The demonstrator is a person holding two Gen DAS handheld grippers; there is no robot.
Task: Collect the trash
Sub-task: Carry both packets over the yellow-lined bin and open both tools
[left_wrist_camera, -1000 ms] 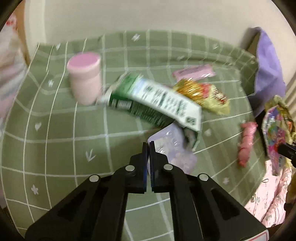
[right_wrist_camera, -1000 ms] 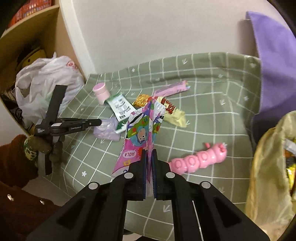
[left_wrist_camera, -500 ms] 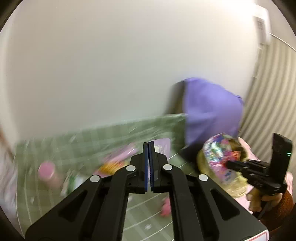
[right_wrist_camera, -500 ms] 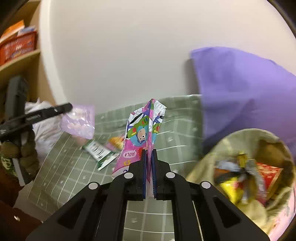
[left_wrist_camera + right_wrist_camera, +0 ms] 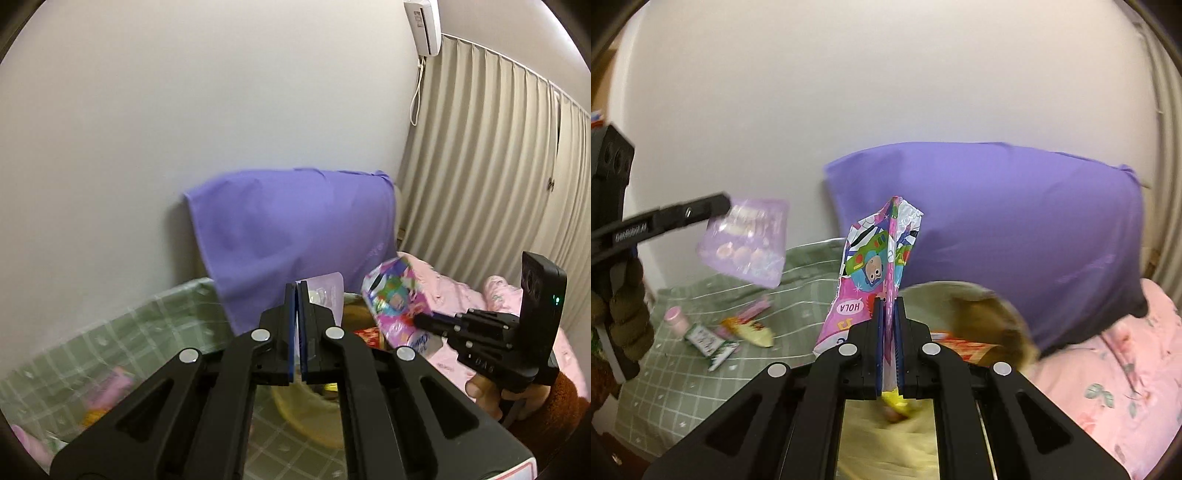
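My left gripper is shut on a pale purple plastic wrapper, also seen in the right wrist view, held in the air. My right gripper is shut on a pink cartoon snack bag, seen in the left wrist view too. Both hang over a yellowish trash bag holding wrappers, also visible below my left gripper. On the green checked cloth lie a pink cup, a green-white carton and a yellow snack packet.
A purple pillow leans on the white wall behind the bag. Pink floral bedding lies to the right. Beige curtains hang at the far right, with an air conditioner above.
Both grippers lifted off the cloth and swung right with their wrappers, from above the littered cloth to above the trash bag by the pillow.
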